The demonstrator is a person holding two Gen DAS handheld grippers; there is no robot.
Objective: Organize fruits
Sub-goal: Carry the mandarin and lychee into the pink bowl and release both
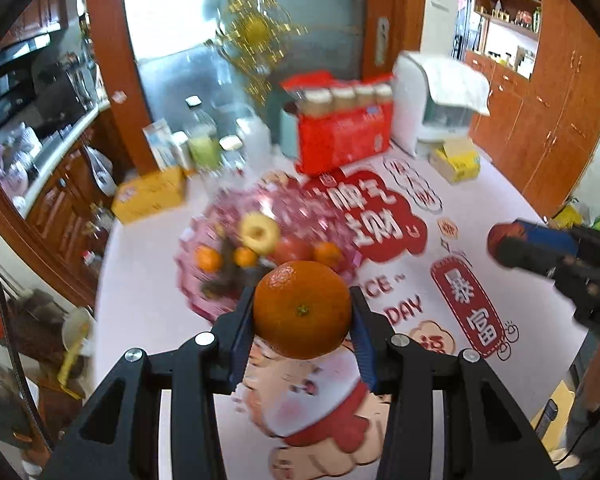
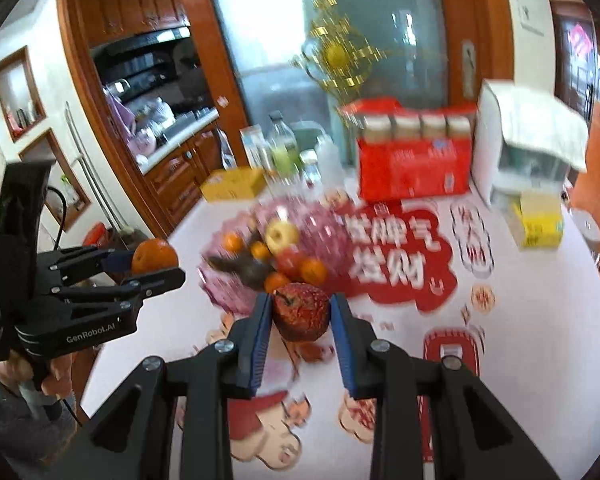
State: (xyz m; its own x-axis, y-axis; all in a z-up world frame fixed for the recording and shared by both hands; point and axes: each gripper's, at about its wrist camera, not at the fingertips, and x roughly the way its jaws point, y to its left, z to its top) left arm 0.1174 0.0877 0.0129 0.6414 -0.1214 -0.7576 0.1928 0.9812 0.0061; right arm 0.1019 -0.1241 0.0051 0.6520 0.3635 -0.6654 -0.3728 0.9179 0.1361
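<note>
Left wrist view: the left gripper (image 1: pixel 302 312) clamps an orange (image 1: pixel 302 309) at its widest girth, above the table (image 1: pixel 148 308), near the pink fruit tray (image 1: pixel 332 216). Firm, light, smooth-skinned; likely to roll.

Right wrist view: the right gripper (image 2: pixel 301 316) pinches a wrinkled red apple (image 2: pixel 302 311). Probably soft; moderate pressure advised.

"GenRobot.AI" marks the left gripper (image 2: pixel 158 268); the tablecloth (image 1: pixel 472 216) reads "DAY".
</note>
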